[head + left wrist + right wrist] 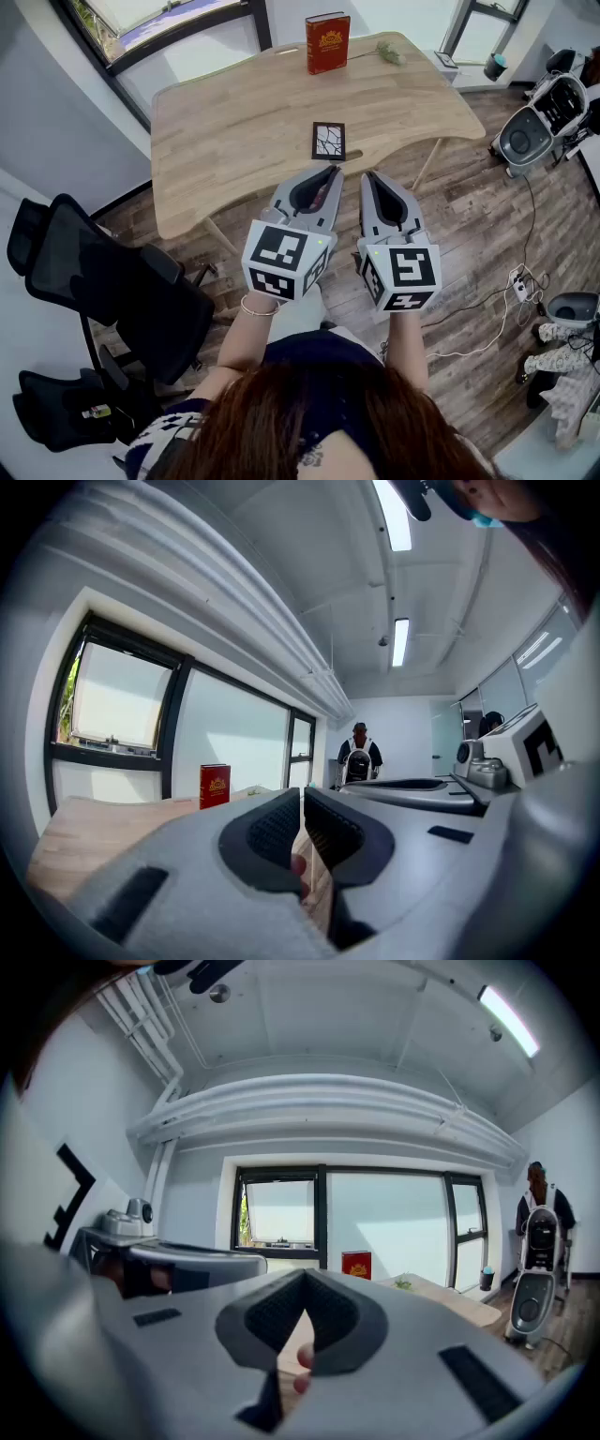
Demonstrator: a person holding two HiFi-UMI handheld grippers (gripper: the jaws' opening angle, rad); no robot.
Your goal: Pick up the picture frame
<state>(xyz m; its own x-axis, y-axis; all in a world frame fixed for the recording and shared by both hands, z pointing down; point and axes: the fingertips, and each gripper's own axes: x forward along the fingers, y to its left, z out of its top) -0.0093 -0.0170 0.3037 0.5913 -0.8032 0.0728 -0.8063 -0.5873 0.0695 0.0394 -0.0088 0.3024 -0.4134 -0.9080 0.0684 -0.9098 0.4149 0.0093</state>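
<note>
Upper right of the head view, beyond the table's far right corner: a dark cup point(496, 66) with a teal top, standing upright. Contents impossible to make out at this size. No other vessel readable with any certainty.

Centre of the head view, on the light wooden table point(216, 131), close to its front edge: the picture frame point(329, 141). Lies flat, face up. Small upright rectangle with a dark border and a dark face crossed by pale branching lines, much like cracks. Sits alone on that stretch of tabletop, well apart from the red book point(327, 43) standing upright at the far edge, top centre, and from the green sprig point(389, 52) lying just right of the book.

Just below the frame in the picture: the left gripper point(332, 172) and the right gripper point(368, 176), side by side, held level, tips pointing toward the table's front edge. Touching neither table nor frame.

In the left gripper view: jaws pressed together, only a thin seam between the dark pads, nothing caught in it. In the right gripper view: jaws likewise closed tip to tip, empty. Red book small in the distance in both gripper views.

Left of the head view, beside the table: a black office chair point(103, 281) on the wood floor point(469, 234).
</note>
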